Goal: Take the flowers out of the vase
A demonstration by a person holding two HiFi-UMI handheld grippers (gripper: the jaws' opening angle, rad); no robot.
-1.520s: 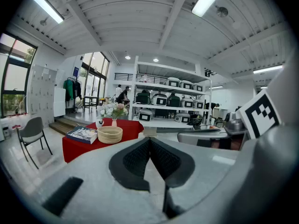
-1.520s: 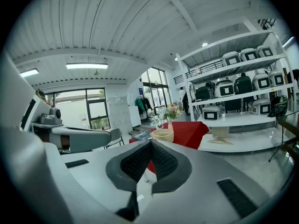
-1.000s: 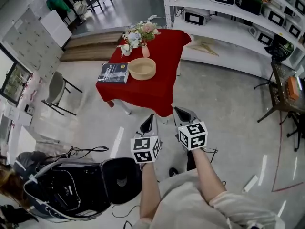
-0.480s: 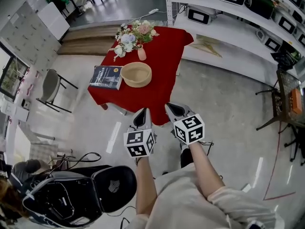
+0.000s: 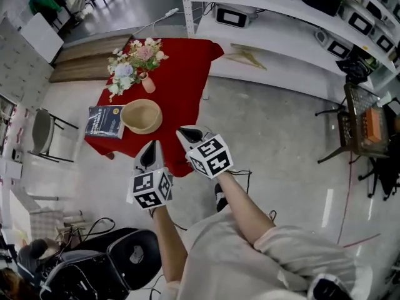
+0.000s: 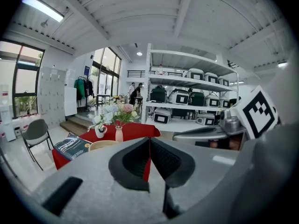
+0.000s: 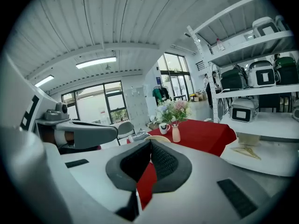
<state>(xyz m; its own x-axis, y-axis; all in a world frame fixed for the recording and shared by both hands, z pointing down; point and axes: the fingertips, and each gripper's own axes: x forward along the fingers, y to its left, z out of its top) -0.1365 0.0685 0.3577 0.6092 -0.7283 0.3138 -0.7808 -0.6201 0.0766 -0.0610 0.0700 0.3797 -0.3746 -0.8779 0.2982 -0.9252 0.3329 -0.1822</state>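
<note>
Jaws pressed together and empty on our left gripper [image 5: 151, 149] and right gripper [image 5: 185, 133], we hover short of the table [image 5: 187, 67], flowers [image 5: 136, 58] in their vase [image 5: 148, 84] by its far corner, so reaching over the bowl [image 5: 142, 116] could topple that slim vase, though bare floor [image 5: 269, 124] leaves room to step round

Wearing a pale short-sleeved top [image 5: 250, 258], dark shoe [image 5: 220, 197]; sporting grey shells, black-and-white marker cubes [image 5: 150, 189] on left gripper [image 5: 152, 147] and right gripper [image 5: 186, 134].
</note>
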